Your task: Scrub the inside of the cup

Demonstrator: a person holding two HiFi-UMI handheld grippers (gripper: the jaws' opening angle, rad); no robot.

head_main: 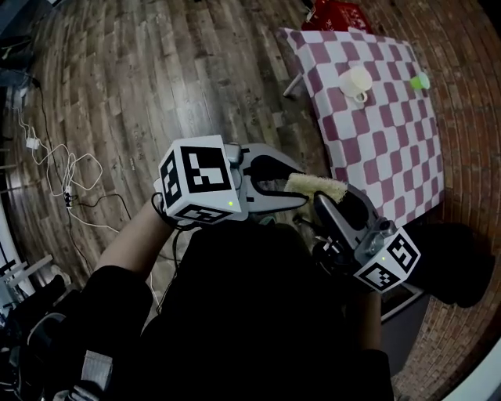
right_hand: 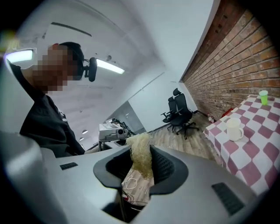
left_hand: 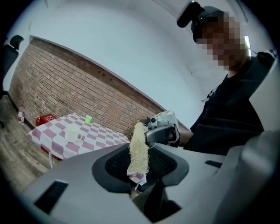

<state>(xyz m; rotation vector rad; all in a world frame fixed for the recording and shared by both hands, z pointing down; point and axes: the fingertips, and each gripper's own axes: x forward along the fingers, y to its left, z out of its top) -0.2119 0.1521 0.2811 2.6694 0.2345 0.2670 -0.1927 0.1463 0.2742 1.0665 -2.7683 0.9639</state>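
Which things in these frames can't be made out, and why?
- Cup interior: too small and far off in the head view; seen only side-on in both gripper views.
- Green item: too small to identify in any view.
- Red object: cut off by the head view's top edge.

Indoor light, even and moderately bright. Source: ceiling strip light point(right_hand: 109, 66), glaring white in the right gripper view. Head view is dimmer; wood floor point(head_main: 156, 78) shows a soft sheen. Strong fisheye throughout: brick wall point(left_hand: 87, 96) bows, corners go black. Cup point(head_main: 357, 82) is nearly washed out on the table point(head_main: 376, 149).
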